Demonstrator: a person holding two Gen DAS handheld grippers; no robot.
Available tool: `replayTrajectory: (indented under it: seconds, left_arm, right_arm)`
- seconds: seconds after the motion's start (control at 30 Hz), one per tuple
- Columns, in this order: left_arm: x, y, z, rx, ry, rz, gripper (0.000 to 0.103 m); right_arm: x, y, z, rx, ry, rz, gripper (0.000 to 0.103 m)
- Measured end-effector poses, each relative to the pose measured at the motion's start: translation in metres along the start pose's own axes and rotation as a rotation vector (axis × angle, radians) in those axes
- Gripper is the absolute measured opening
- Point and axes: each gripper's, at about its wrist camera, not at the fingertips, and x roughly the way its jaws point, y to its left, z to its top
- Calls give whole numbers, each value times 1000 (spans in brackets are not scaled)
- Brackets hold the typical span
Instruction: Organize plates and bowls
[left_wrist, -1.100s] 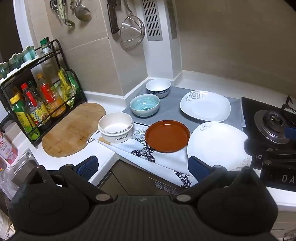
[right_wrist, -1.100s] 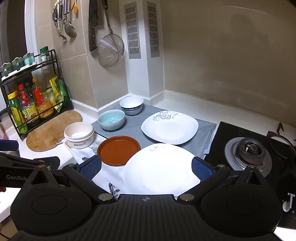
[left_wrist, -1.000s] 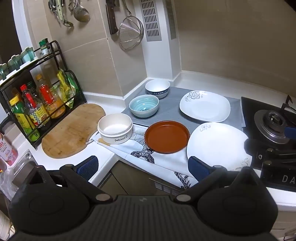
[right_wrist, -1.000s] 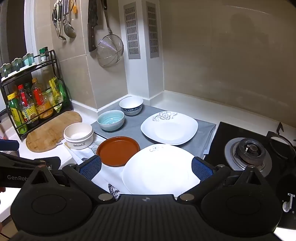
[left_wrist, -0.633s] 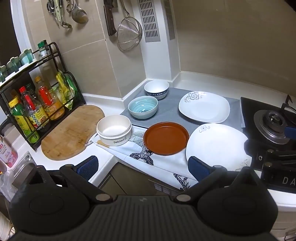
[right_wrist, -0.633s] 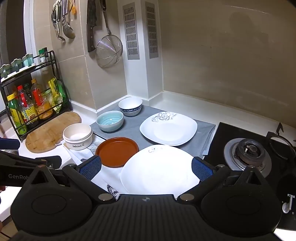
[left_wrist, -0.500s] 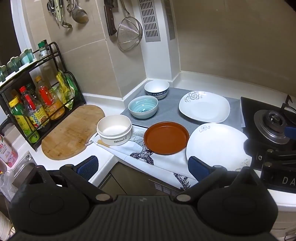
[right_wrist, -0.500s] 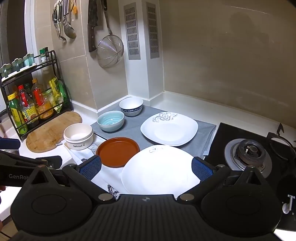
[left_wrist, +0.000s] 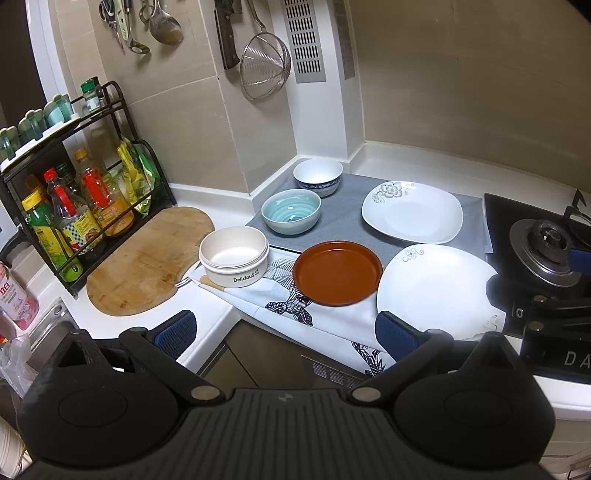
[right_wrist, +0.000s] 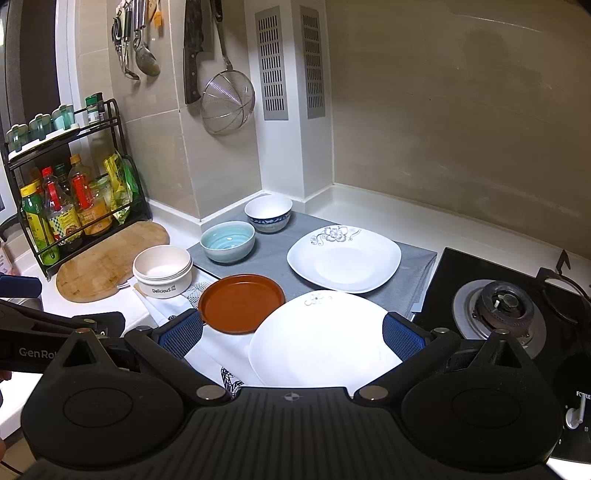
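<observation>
On the counter stand a cream bowl marked "Delicious" (left_wrist: 234, 260) (right_wrist: 162, 271), a light blue bowl (left_wrist: 291, 216) (right_wrist: 228, 242), a white bowl with blue pattern (left_wrist: 317, 177) (right_wrist: 268, 213), a brown round plate (left_wrist: 337, 272) (right_wrist: 241, 303), a far white square plate (left_wrist: 412, 211) (right_wrist: 344, 259) and a near white square plate (left_wrist: 437, 291) (right_wrist: 325, 339). My left gripper (left_wrist: 280, 334) is open and empty, held back in front of the counter edge. My right gripper (right_wrist: 291, 334) is open and empty, above the near plate's front edge.
A wooden cutting board (left_wrist: 147, 260) and a black rack of bottles (left_wrist: 74, 214) are on the left. A gas stove (left_wrist: 546, 243) (right_wrist: 498, 306) is on the right. A strainer (left_wrist: 264, 74), knife and utensils hang on the wall. Grey mat (left_wrist: 343, 221) and patterned cloth (left_wrist: 288, 299) lie under the dishes.
Both views have shifted only slightly; the grippers stay open and nothing on the counter has moved.
</observation>
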Motion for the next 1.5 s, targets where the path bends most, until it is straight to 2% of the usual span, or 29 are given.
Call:
replayTrajectory:
  seconds: [1.5]
  left_arm:
    - [5,-15,4,28,-1,-5,103]
  right_arm:
    - [2,-9,1,18,3,-10,103]
